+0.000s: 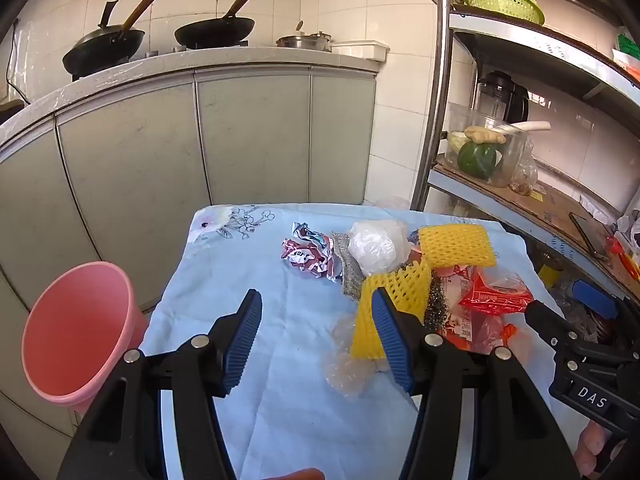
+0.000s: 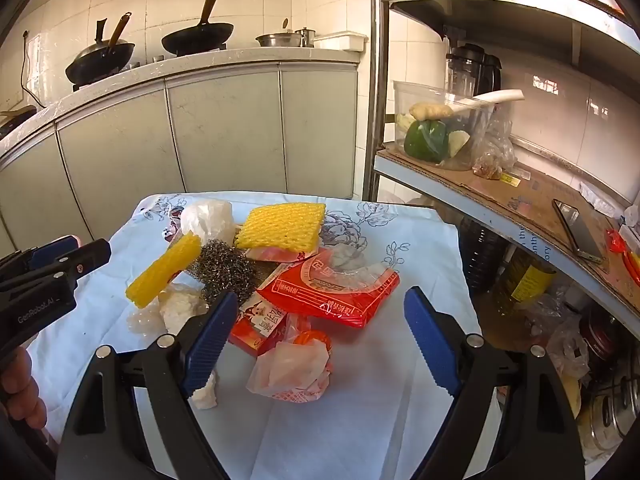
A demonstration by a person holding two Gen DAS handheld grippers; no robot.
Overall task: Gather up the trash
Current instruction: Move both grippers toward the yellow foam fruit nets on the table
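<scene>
Your left hand-held gripper [image 1: 318, 338] hangs above the near side of the desk [image 1: 224, 280] with its blue pads apart and only bare cloth between them; its right pad sits just in front of a bent yellow foam net [image 1: 394, 300], and whether they touch cannot be told. Your right hand-held gripper [image 2: 320, 332] is spread wide, nothing clamped, and in its own view a crumpled pale plastic wrapper [image 2: 292, 372] lies on the desk in the gap between the pads. The trash sits in a loose pile on the light blue floral cloth: a second, flat yellow foam net [image 2: 282, 226] toward the far side, a steel wool scrubber [image 2: 224, 268] touching it, a red printed packet [image 2: 332, 288] beside the scrubber, a white plastic bag [image 1: 374, 248] and a crumpled foil wrapper [image 1: 308, 254] further left, and a clear bubble-like film [image 1: 346, 364] near the front. A pink bucket [image 1: 76, 332] stands off the desk's left edge, mouth tilted toward you. Part of your hand [image 2: 22, 388] shows at the lower left of the right view.
</scene>
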